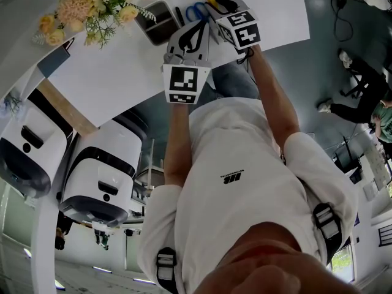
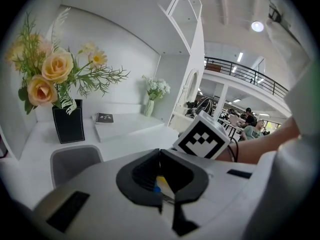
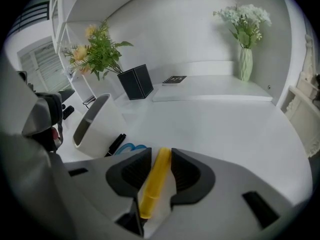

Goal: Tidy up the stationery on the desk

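My right gripper [image 3: 161, 155] is shut on a yellow marker [image 3: 154, 183] that runs lengthwise between its jaws. Just beyond its tips, blue scissors [image 3: 131, 147] and a black pen [image 3: 116, 144] lie on the white desk [image 3: 225, 129] beside a pale pen cup [image 3: 97, 121]. In the head view both grippers hover side by side over this spot, left gripper [image 1: 196, 32] and right gripper [image 1: 223, 8], with the scissors [image 1: 197, 10] and pen [image 1: 179, 15] showing past them. The left gripper [image 2: 160, 154] has its jaws together at the tips; a sliver of yellow and blue shows behind them.
A black vase of peach flowers [image 2: 70, 126] stands behind the grey cup [image 2: 75, 161]. A small dark book [image 3: 174, 79] lies on a raised shelf, with a white vase [image 3: 244, 64] of pale flowers at the far corner. The desk edge [image 1: 263, 45] runs under my forearms.
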